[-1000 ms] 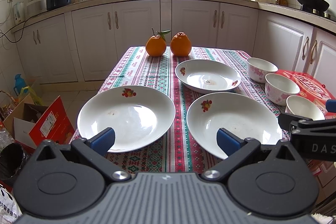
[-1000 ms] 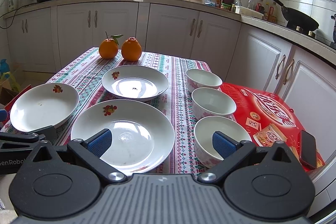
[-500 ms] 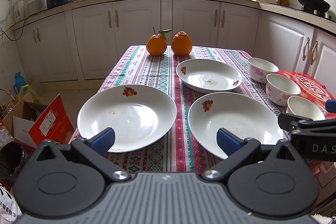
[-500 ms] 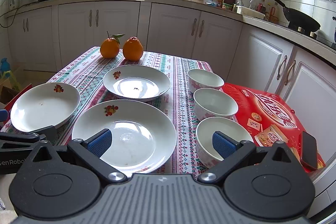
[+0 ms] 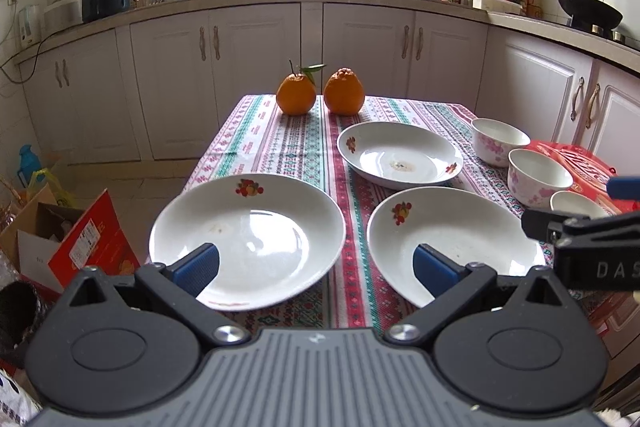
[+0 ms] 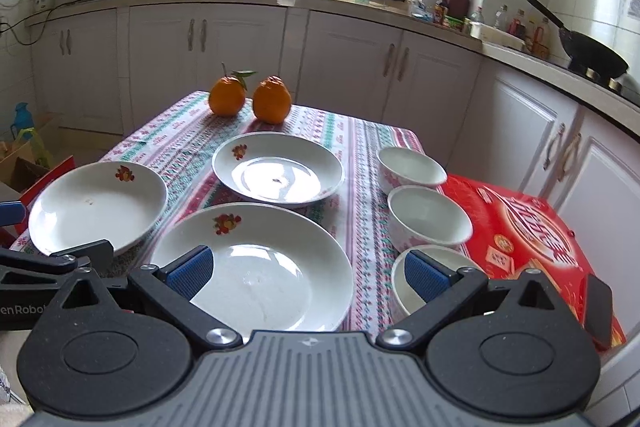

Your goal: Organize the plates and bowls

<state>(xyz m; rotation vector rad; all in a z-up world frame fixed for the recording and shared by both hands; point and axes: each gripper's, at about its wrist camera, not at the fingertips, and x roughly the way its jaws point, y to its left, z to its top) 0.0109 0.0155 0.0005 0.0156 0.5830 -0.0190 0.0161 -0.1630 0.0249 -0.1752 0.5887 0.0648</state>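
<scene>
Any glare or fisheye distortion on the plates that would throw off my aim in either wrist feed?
Left wrist view: window glare sits on the near left plate; the counter edge bows from fisheye. Right wrist view: bright reflections on the near plate and far plate; the red box looks slightly smeared.

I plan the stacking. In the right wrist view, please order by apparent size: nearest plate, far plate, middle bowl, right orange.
1. Nearest plate, though nearness enlarges it
2. Far plate
3. Middle bowl
4. Right orange

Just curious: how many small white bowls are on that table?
3, in a row along the right edge: far small white bowl, middle bowl, near bowl partly behind the right gripper.
</scene>
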